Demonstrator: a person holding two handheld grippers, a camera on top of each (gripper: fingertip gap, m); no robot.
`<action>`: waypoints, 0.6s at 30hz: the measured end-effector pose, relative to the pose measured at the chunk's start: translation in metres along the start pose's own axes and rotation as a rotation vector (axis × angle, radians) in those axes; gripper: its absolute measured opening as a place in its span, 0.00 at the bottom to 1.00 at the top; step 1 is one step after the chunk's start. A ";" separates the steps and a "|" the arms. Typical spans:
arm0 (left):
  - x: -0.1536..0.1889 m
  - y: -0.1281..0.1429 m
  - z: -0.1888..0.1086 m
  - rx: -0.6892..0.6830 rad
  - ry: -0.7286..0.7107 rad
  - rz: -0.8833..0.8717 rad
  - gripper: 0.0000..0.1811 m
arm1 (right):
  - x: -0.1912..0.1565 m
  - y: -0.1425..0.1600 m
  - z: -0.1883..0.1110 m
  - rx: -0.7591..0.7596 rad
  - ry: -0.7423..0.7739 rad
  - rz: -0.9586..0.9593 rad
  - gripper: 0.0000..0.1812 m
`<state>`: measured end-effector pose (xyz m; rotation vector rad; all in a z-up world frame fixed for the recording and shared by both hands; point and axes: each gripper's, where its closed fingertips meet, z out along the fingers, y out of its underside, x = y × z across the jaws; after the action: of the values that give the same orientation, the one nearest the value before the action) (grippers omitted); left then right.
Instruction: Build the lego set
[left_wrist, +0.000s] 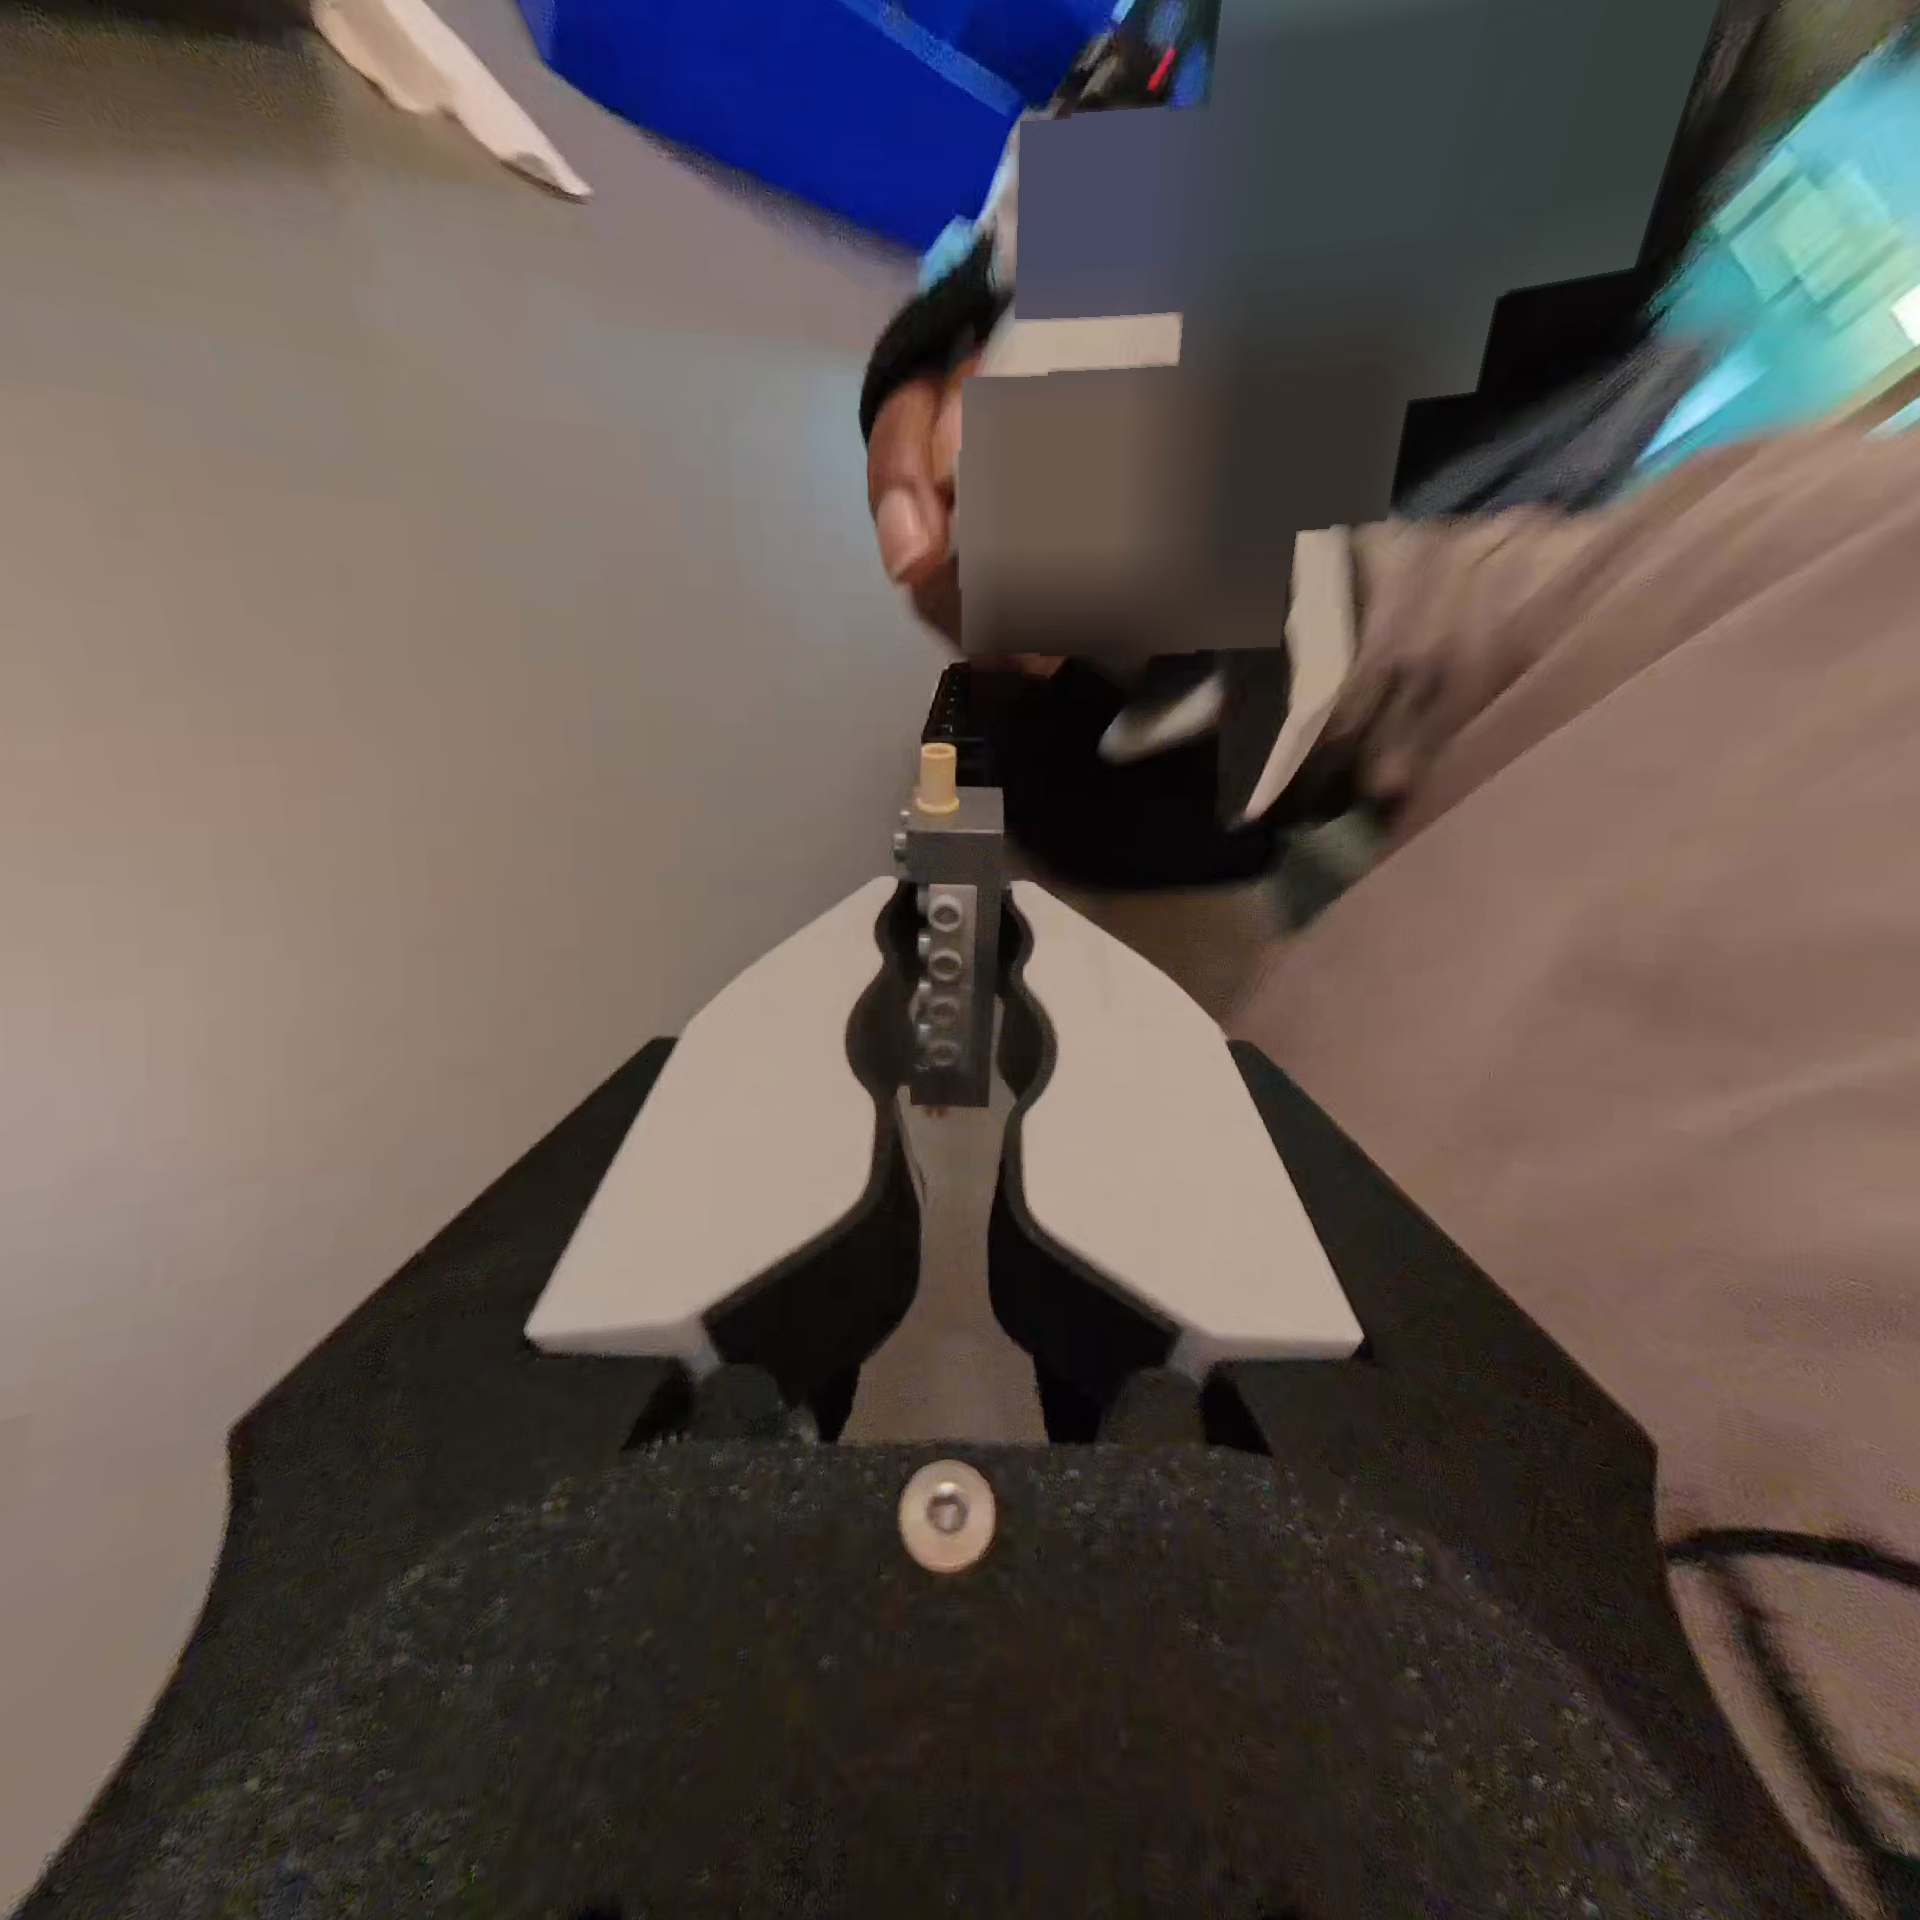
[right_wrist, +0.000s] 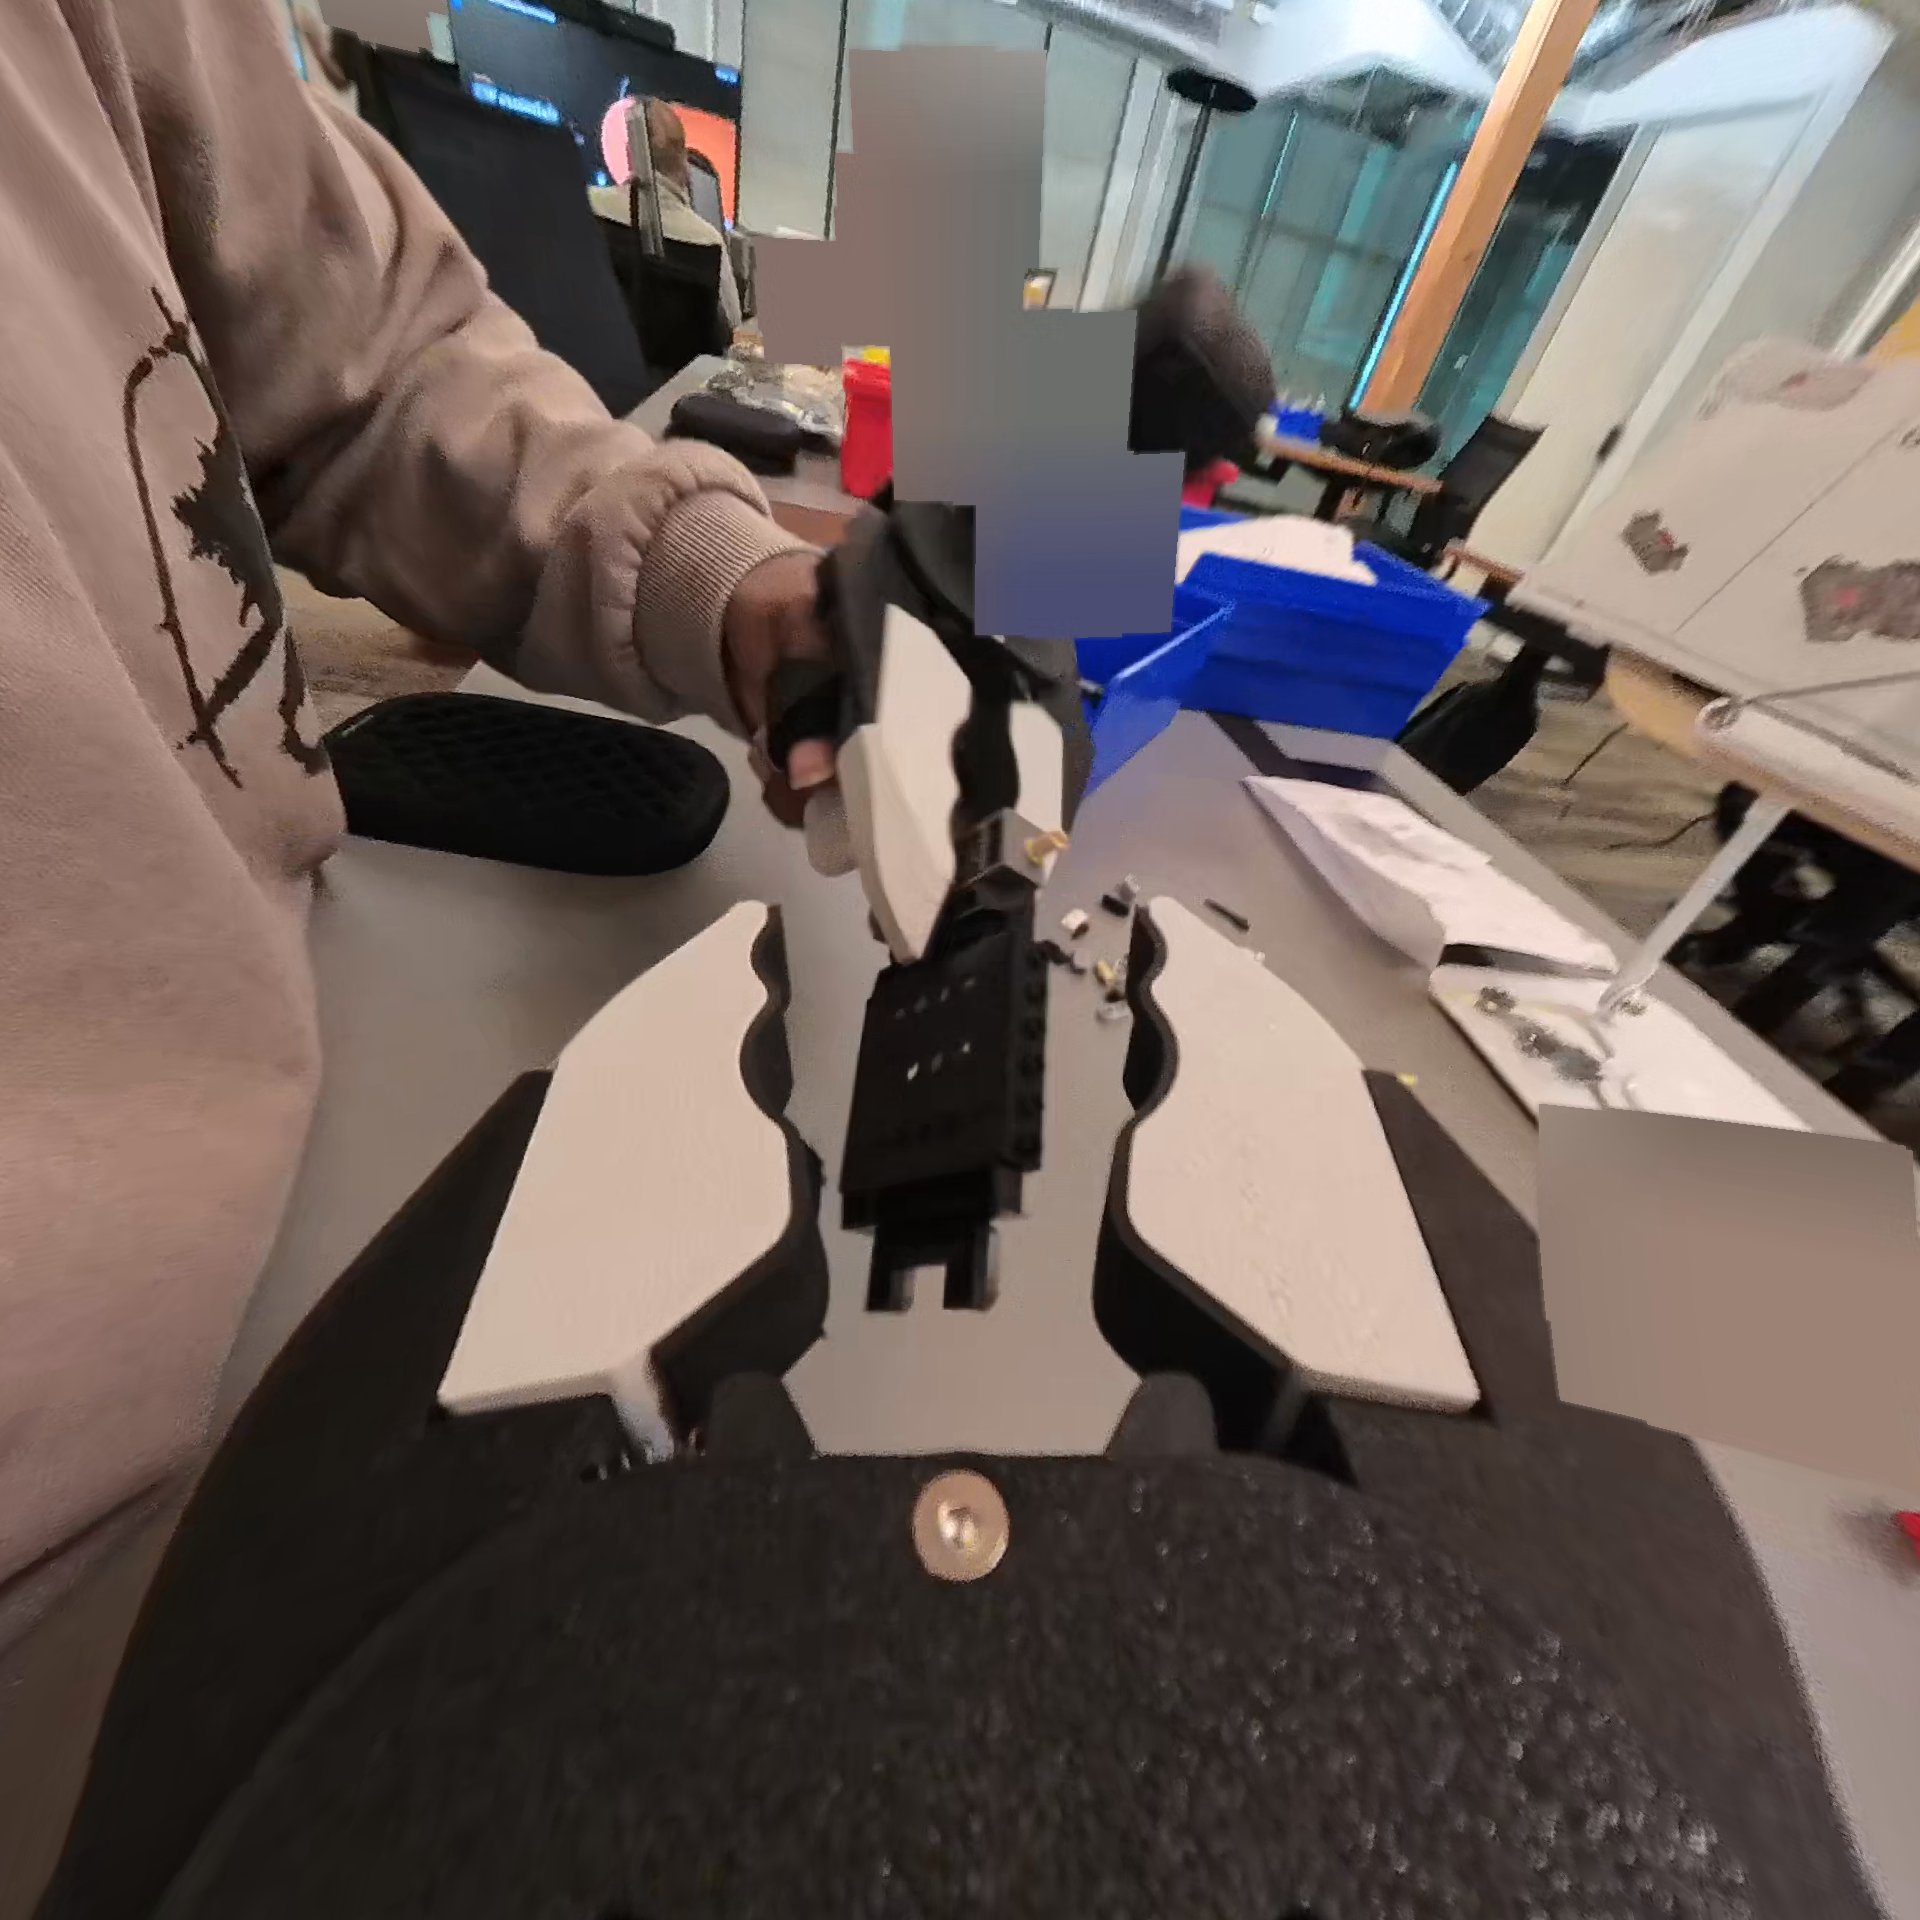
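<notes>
My left gripper (left_wrist: 951, 894) is shut on a grey studded lego piece (left_wrist: 956, 987) with a tan pin (left_wrist: 938, 774) sticking out of its far end. A black lego assembly (left_wrist: 961, 717) lies just beyond the pin. In the right wrist view my right gripper (right_wrist: 961, 914) is open, its fingers on either side of the black assembly (right_wrist: 935, 1091) without touching it. The left gripper (right_wrist: 977, 831) holds the grey piece (right_wrist: 1003, 836) at the assembly's far end. I cannot tell whether the two are joined.
Small loose lego parts (right_wrist: 1101, 966) lie on the grey table (right_wrist: 468, 1039) beyond my right finger. An instruction booklet (right_wrist: 1403, 873) is at the right and blue bins (right_wrist: 1330, 623) behind. A black mesh pad (right_wrist: 520, 779) lies at the left by the person's sleeve. Left tips to right tips: about 5 centimeters.
</notes>
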<state>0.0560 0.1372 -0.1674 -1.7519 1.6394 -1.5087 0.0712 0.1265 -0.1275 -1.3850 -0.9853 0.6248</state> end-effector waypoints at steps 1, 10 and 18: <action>-0.003 0.002 -0.001 -0.045 -0.096 0.136 0.07 | 0.002 0.002 -0.002 -0.031 -0.016 0.012 0.33; -0.017 -0.005 -0.003 -0.216 -0.607 0.911 0.07 | -0.002 0.017 0.027 -0.262 -0.003 -0.150 0.19; -0.016 -0.010 -0.011 -0.232 -0.743 1.093 0.07 | -0.005 0.014 0.037 -0.293 0.111 -0.446 0.09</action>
<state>0.0559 0.1578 -0.1627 -0.9276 1.8261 -0.1504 0.0397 0.1423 -0.1454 -1.3719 -1.2803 0.0712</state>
